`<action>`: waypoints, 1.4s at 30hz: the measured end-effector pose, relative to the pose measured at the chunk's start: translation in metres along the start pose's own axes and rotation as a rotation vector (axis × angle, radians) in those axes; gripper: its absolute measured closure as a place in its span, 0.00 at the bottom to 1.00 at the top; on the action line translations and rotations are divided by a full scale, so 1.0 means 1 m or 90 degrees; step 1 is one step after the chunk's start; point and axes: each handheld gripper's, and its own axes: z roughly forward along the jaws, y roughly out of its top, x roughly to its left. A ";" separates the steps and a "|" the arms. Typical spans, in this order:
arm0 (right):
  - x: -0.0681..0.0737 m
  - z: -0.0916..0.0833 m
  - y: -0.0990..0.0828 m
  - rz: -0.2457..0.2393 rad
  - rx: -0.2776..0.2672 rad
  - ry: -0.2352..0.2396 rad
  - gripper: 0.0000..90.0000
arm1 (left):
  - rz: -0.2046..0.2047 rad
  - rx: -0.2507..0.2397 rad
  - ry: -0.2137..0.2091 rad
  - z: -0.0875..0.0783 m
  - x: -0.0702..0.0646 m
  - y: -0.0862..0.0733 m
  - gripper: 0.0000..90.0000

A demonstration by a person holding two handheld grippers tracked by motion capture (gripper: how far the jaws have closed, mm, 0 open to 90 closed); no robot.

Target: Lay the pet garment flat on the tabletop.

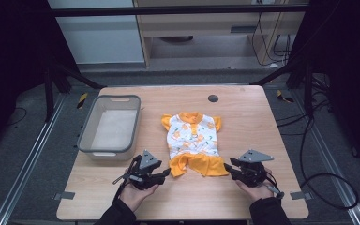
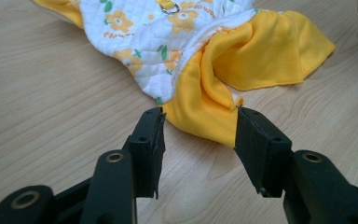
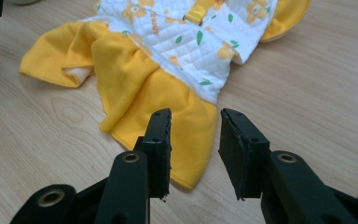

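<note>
High view, going from the left: a grey bin [image 1: 108, 125] sits on the wooden surface [image 1: 243, 108], and just right of it the small garment [image 1: 193, 143] lies flat near the middle, white quilted body with orange flowers, orange collar away from me and orange skirt hem toward me. My left gripper [image 1: 165, 173] is at the hem's left corner, my left hand [image 1: 136, 190] under it, low over the surface. In the left gripper view its jaws are spread, and the folded orange corner [image 2: 200, 116] lies just in front of them, reaching into the gap; the pads do not press on the cloth. Further right, my right gripper [image 1: 228, 168] is at the hem's right corner, held in my right hand [image 1: 255, 187]. In the right gripper view the jaws stand apart, with the orange hem corner [image 3: 186, 135] passing under the left jaw and into the gap between the two; I cannot see the pads squeezing it. The two grippers face each other across the hem, well apart. A dark round cap [image 1: 213, 98] sits in the surface near its far edge.
</note>
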 end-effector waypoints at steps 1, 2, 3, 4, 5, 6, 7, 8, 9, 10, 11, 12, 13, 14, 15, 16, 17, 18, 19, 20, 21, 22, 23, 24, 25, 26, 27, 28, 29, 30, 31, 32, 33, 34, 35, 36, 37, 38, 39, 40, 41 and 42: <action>0.000 0.003 -0.001 -0.001 0.008 -0.001 0.71 | 0.000 0.004 -0.001 0.002 0.000 0.000 0.58; 0.000 0.007 -0.003 -0.003 0.018 -0.003 0.70 | -0.008 0.013 -0.004 0.007 -0.001 0.000 0.58; 0.000 0.007 -0.003 -0.003 0.018 -0.003 0.70 | -0.008 0.013 -0.004 0.007 -0.001 0.000 0.58; -0.001 0.011 -0.006 -0.003 0.026 -0.004 0.70 | -0.023 0.018 -0.011 0.013 -0.002 0.000 0.58; -0.001 0.011 -0.006 -0.003 0.026 -0.004 0.70 | -0.023 0.018 -0.011 0.013 -0.002 0.000 0.58; -0.001 0.012 -0.007 -0.001 0.031 -0.001 0.70 | -0.028 0.022 -0.012 0.016 -0.003 0.000 0.58; -0.001 0.014 -0.008 -0.001 0.037 -0.004 0.71 | -0.029 0.028 -0.011 0.019 -0.005 0.000 0.58; -0.002 0.016 -0.009 -0.001 0.041 -0.004 0.71 | -0.026 0.034 -0.013 0.022 -0.006 0.000 0.58; -0.003 0.017 -0.010 0.003 0.043 -0.002 0.71 | -0.024 0.039 -0.013 0.024 -0.007 0.000 0.58; -0.003 0.020 -0.011 0.008 0.049 0.000 0.71 | -0.021 0.050 -0.012 0.028 -0.008 -0.001 0.60; -0.003 0.020 -0.011 0.008 0.049 0.000 0.71 | -0.021 0.050 -0.012 0.028 -0.008 -0.001 0.61; -0.003 0.022 -0.011 0.008 0.053 0.002 0.71 | -0.023 0.058 -0.013 0.030 -0.009 -0.002 0.61; -0.003 0.024 -0.012 0.008 0.059 0.005 0.71 | -0.024 0.065 -0.012 0.031 -0.009 -0.003 0.63; -0.002 0.027 -0.012 0.006 0.067 0.005 0.72 | -0.026 0.076 -0.011 0.033 -0.009 -0.004 0.67; -0.002 0.027 -0.012 0.006 0.067 0.005 0.72 | -0.026 0.076 -0.011 0.033 -0.009 -0.004 0.69; -0.001 0.030 -0.013 0.001 0.079 0.002 0.74 | -0.031 0.083 -0.008 0.034 -0.009 -0.004 0.72; -0.001 0.030 -0.013 0.001 0.079 0.002 0.74 | -0.031 0.083 -0.008 0.034 -0.009 -0.004 0.74; -0.001 0.031 -0.013 0.000 0.084 0.005 0.77 | -0.036 0.090 -0.009 0.036 -0.008 -0.005 0.77; -0.001 0.031 -0.013 0.000 0.084 0.005 0.77 | -0.036 0.090 -0.009 0.036 -0.008 -0.005 0.80; 0.000 0.032 -0.013 -0.001 0.095 0.002 0.81 | -0.040 0.093 -0.008 0.036 -0.007 -0.005 0.82; 0.000 0.032 -0.013 -0.001 0.095 0.002 0.81 | -0.040 0.093 -0.008 0.036 -0.007 -0.005 0.86; 0.001 0.033 -0.014 -0.003 0.100 0.002 0.85 | -0.042 0.096 -0.009 0.037 -0.007 -0.005 0.88; 0.001 0.033 -0.014 -0.003 0.100 0.002 0.85 | -0.042 0.096 -0.009 0.037 -0.007 -0.005 0.90; 0.002 0.033 -0.014 -0.003 0.102 0.001 0.91 | -0.039 0.093 -0.009 0.037 -0.007 -0.005 0.92; 0.002 0.033 -0.013 -0.003 0.101 0.003 0.93 | -0.039 0.093 -0.009 0.037 -0.007 -0.005 0.93; 0.002 0.032 -0.013 0.000 0.102 0.005 0.95 | -0.037 0.088 -0.009 0.035 -0.006 -0.005 0.94; 0.002 0.032 -0.013 0.000 0.102 0.005 0.95 | -0.037 0.088 -0.009 0.035 -0.006 -0.005 0.94; 0.002 0.031 -0.012 0.003 0.105 0.011 0.96 | -0.039 0.086 -0.011 0.033 -0.005 -0.005 0.94; 0.001 0.030 -0.012 0.003 0.105 0.014 0.97 | -0.041 0.084 -0.013 0.031 -0.004 -0.004 0.95; 0.001 0.028 -0.012 0.006 0.104 0.020 0.97 | -0.042 0.083 -0.014 0.029 -0.003 -0.004 0.95; 0.001 0.026 -0.011 0.007 0.103 0.021 0.97 | -0.046 0.080 -0.017 0.027 -0.002 -0.003 0.95; -0.001 0.021 -0.010 0.005 0.096 0.022 0.97 | -0.048 0.075 -0.021 0.022 0.001 -0.002 0.95; -0.001 0.021 -0.010 0.005 0.096 0.022 0.97 | -0.048 0.075 -0.021 0.022 0.001 -0.002 0.95; -0.002 0.018 -0.010 0.010 0.094 0.022 0.97 | -0.049 0.071 -0.024 0.018 0.003 -0.002 0.95; -0.004 0.014 -0.009 0.009 0.087 0.022 0.97 | -0.049 0.069 -0.026 0.015 0.005 -0.002 0.95; -0.007 0.010 -0.010 0.011 0.080 0.019 0.97 | -0.043 0.065 -0.025 0.009 0.008 -0.002 0.95; -0.007 0.010 -0.010 0.011 0.080 0.019 0.97 | -0.043 0.065 -0.025 0.009 0.008 -0.002 0.95; -0.011 0.008 -0.010 0.015 0.079 0.018 0.97 | -0.041 0.063 -0.025 0.004 0.010 -0.002 0.95; -0.011 0.008 -0.010 0.015 0.079 0.018 0.97 | -0.041 0.063 -0.025 0.004 0.010 -0.002 0.95; -0.012 0.007 -0.010 0.018 0.078 0.023 0.97 | -0.037 0.064 -0.022 0.001 0.013 -0.003 0.95; -0.014 0.008 -0.010 0.018 0.079 0.020 0.97 | -0.036 0.065 -0.021 0.000 0.015 -0.003 0.95; -0.015 0.008 -0.010 0.021 0.080 0.020 0.97 | -0.033 0.067 -0.017 -0.001 0.017 -0.003 0.95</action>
